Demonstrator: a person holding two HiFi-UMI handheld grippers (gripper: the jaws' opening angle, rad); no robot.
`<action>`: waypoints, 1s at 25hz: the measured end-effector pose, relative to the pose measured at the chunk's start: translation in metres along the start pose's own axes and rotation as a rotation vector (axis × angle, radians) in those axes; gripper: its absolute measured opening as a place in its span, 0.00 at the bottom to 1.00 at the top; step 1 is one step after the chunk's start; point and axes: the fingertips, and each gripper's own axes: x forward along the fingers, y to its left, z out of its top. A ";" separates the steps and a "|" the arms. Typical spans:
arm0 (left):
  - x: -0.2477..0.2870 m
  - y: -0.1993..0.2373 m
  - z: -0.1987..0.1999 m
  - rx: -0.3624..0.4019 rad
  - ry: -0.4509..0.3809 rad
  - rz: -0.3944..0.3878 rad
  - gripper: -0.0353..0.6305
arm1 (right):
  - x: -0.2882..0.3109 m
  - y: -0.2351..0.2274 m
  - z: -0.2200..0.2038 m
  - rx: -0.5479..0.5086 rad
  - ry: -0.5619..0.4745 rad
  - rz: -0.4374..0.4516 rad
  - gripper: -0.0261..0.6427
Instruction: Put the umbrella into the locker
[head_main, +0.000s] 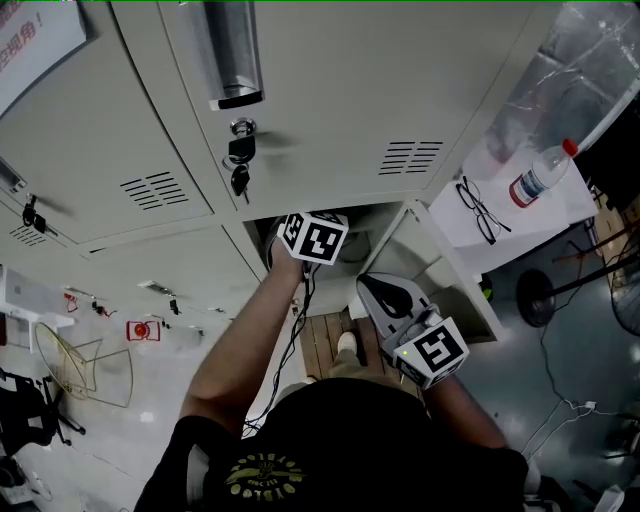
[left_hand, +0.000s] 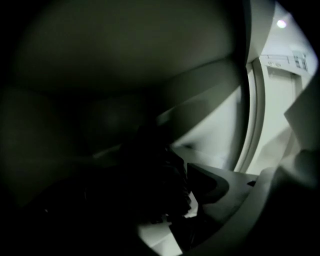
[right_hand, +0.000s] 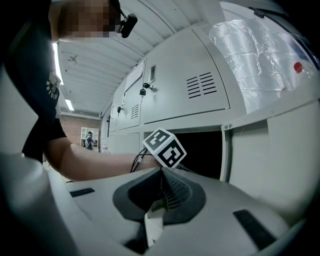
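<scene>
The umbrella (left_hand: 162, 187) shows only in the left gripper view, as a dark folded mass lying low inside the unlit locker (left_hand: 210, 125). My left gripper (left_hand: 150, 200) is reached into that open compartment (head_main: 365, 228); in the head view only its marker cube (head_main: 315, 238) shows at the opening. Its right pad (left_hand: 207, 181) stands a little apart from the umbrella, and the left jaw is lost in the dark. My right gripper (head_main: 368, 287) waits outside, next to the open locker door (head_main: 440, 268), its jaws closed together and empty (right_hand: 162, 172).
Keys (head_main: 240, 165) hang from the lock of the closed locker above. To the right, a white ledge (head_main: 560, 215) carries glasses (head_main: 480, 210) and a water bottle (head_main: 540, 175). A fan base (head_main: 535, 297) and cables lie on the floor at right.
</scene>
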 end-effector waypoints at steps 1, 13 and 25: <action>0.000 -0.001 -0.004 -0.022 0.012 -0.017 0.58 | 0.000 0.001 0.000 0.000 0.001 0.001 0.08; -0.018 -0.018 -0.013 -0.026 0.024 -0.096 0.58 | -0.008 0.011 -0.005 0.028 0.011 0.008 0.08; -0.048 -0.037 -0.028 -0.019 0.047 -0.187 0.58 | -0.012 0.027 -0.008 0.060 0.014 0.034 0.08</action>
